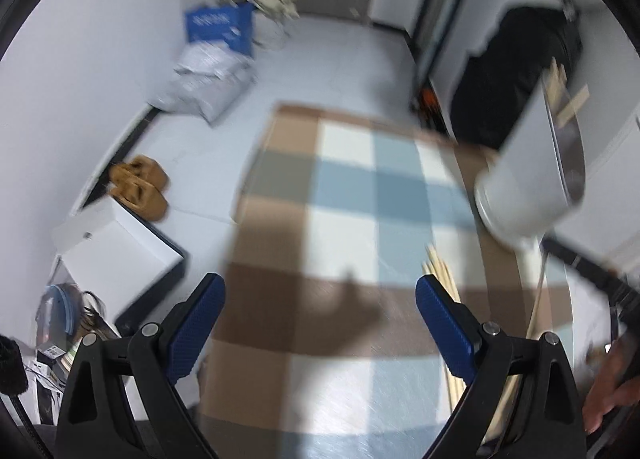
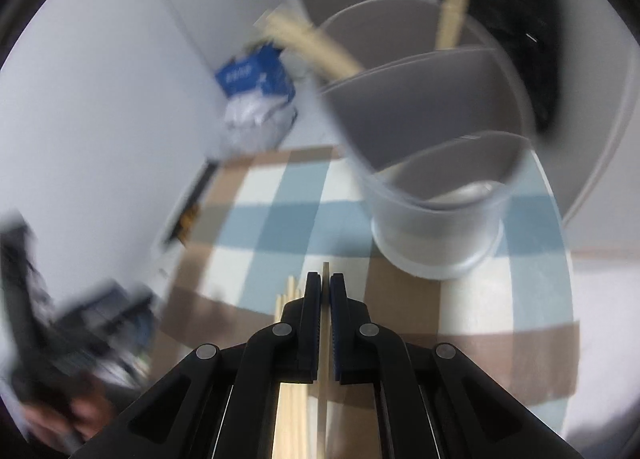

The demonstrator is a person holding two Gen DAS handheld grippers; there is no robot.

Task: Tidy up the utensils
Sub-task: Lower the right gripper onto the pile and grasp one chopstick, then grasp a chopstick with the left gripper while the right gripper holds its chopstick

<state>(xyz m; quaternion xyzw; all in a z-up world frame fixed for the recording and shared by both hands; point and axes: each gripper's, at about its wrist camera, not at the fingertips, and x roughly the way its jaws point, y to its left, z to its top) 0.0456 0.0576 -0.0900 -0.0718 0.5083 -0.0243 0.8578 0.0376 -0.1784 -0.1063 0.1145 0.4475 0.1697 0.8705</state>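
Observation:
My right gripper (image 2: 325,279) is shut on a wooden chopstick (image 2: 325,339) that runs straight between its jaws. More wooden chopsticks (image 2: 290,379) lie below it on the checked cloth. A grey divided utensil holder (image 2: 432,179) stands just ahead, right of the gripper, with wooden sticks (image 2: 452,11) in its far compartment. In the left wrist view the holder (image 1: 532,175) looks tilted at the right, and chopsticks (image 1: 444,279) lie by the right finger. My left gripper (image 1: 320,299) is open and empty above the cloth.
A checked brown, blue and white cloth (image 1: 340,195) covers the round table. On the floor are brown slippers (image 1: 140,187), a white box (image 1: 120,243), a blue box (image 1: 218,25) and grey bags. A black bag (image 1: 516,71) stands at the right.

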